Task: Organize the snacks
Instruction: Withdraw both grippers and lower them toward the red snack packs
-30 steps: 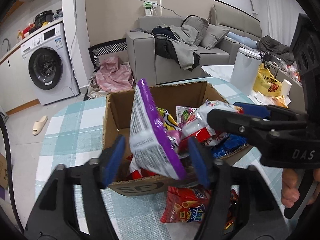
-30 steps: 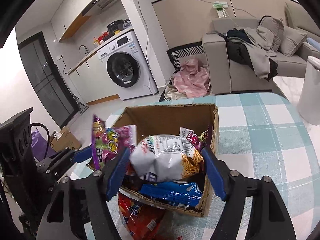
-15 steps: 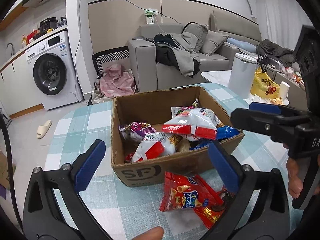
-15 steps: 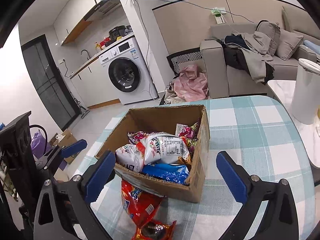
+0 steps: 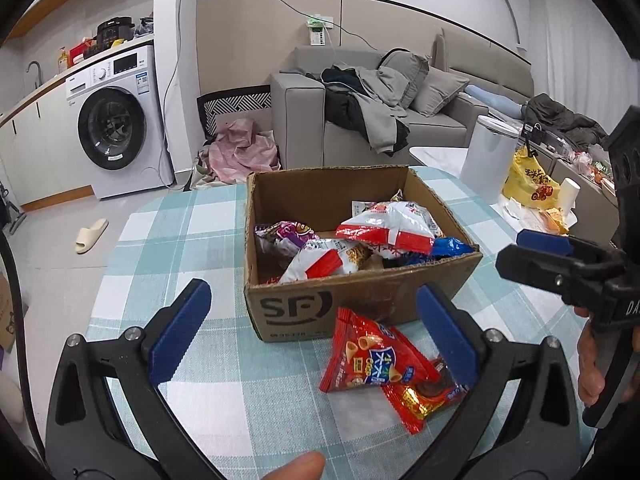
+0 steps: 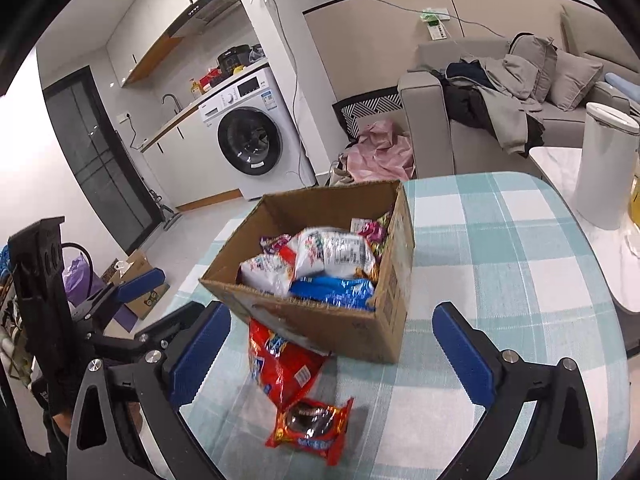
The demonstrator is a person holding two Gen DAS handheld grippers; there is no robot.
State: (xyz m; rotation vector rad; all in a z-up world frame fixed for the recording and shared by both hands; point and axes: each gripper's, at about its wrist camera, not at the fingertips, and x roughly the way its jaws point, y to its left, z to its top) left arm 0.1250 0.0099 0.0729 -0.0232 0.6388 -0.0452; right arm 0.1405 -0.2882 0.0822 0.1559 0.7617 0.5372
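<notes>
Your left gripper [image 5: 314,336] and right gripper [image 6: 332,348] are both spread wide and hold nothing. In front of the cardboard box [image 5: 360,304], two red snack bags [image 5: 368,360] lie overlapping; the lower one is partly hidden.

A lived-in home: washing machine [image 5: 116,128], sofa [image 5: 384,120], kitchen counter [image 6: 176,120]

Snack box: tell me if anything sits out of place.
Two red packets lie on the tablecloth outside the cardboard box, against its front, while the other snacks are piled inside. Nothing looks spilled or torn.
</notes>
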